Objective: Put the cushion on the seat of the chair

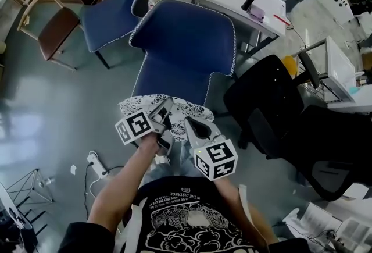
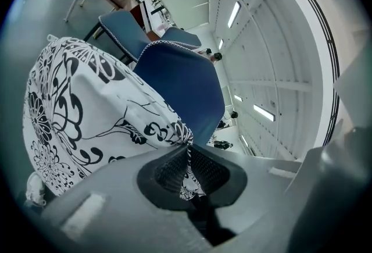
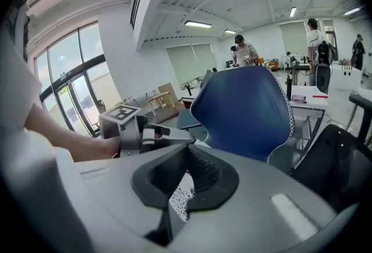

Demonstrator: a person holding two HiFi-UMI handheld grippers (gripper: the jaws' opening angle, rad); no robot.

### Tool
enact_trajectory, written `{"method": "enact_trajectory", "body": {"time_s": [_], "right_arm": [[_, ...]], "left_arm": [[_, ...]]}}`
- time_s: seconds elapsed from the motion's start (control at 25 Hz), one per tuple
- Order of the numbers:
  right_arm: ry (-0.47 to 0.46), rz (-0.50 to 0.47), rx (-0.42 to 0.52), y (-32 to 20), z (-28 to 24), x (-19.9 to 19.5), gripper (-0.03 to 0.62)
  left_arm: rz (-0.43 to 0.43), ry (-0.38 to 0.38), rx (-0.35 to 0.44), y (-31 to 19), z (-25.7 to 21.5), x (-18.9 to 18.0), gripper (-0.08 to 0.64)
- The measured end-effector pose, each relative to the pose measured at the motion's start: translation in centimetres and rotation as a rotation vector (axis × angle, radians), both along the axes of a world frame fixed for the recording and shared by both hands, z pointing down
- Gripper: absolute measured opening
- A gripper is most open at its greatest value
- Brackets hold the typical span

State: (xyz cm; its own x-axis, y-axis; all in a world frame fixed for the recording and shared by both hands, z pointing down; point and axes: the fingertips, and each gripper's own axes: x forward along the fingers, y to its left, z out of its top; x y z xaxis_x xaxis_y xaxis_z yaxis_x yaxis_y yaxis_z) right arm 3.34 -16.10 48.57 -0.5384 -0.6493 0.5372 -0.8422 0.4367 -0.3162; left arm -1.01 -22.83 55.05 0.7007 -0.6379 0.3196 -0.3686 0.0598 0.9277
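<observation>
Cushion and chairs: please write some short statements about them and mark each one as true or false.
1. The left gripper and the right gripper are both shut on the cushion. True.
2. The cushion is plain red. False: it is white with a black floral pattern.
3. The blue chair has a white stitched edge. True.
4. In the head view, the black office chair stands left of the blue chair. False: it stands to its right.
</observation>
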Motion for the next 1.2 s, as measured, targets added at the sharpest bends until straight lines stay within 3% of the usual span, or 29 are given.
{"method": "enact_trajectory", "body": {"time_s": [0.76, 1.2], "right_arm": [[0.012, -0.139, -0.143, -7.8, 5.6, 2.7, -0.005], [0.024, -0.176, -0.209, -10.0, 8.6, 5.3, -0.005]], "left_arm": [[-0.079, -0.038, -0.098, -10.0, 6.9, 3.5, 0.023], [-0.140, -0.077, -0.194, -12.9, 13.1, 4.2, 0.031]]}}
